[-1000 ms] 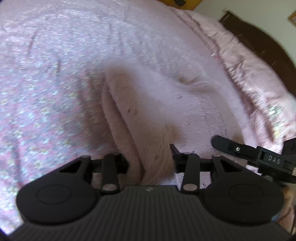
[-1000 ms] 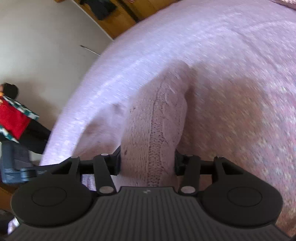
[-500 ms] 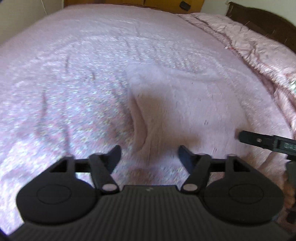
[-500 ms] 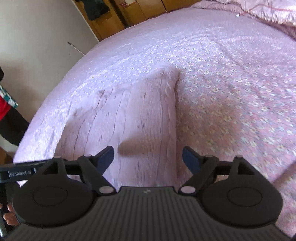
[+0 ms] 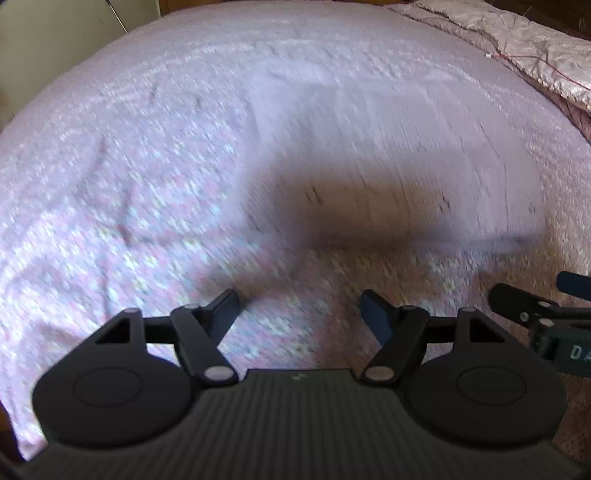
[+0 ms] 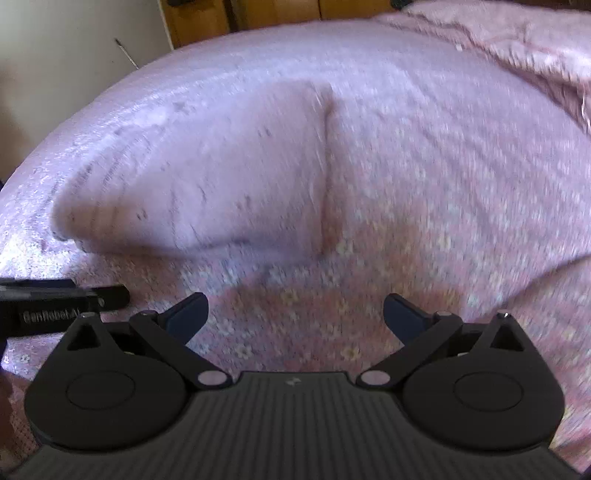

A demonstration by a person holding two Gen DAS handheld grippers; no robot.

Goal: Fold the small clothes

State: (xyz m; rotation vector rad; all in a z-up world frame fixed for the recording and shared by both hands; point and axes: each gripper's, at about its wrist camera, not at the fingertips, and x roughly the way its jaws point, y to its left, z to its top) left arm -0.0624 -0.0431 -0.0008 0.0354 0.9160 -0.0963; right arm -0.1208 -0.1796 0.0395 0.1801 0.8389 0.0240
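Note:
A pale pink knitted garment (image 5: 388, 155) lies folded flat on the flowered pink bedspread (image 5: 110, 184). In the right wrist view the garment (image 6: 207, 177) sits ahead and to the left, with its folded edge on the right side. My left gripper (image 5: 299, 308) is open and empty, held back from the garment's near edge. My right gripper (image 6: 295, 314) is open and empty, also short of the garment. The right gripper's fingers (image 5: 524, 306) show at the right edge of the left wrist view. The left gripper's finger (image 6: 62, 295) shows at the left edge of the right wrist view.
A crumpled pink quilt (image 5: 517, 48) lies along the far right of the bed. A wooden cupboard (image 6: 258, 13) and a pale wall (image 6: 74, 48) stand beyond the bed's far edge. Both views are motion-blurred.
Both grippers were shut on the garment one second ago. They have opened, let it drop flat on the bed, and pulled back towards me.

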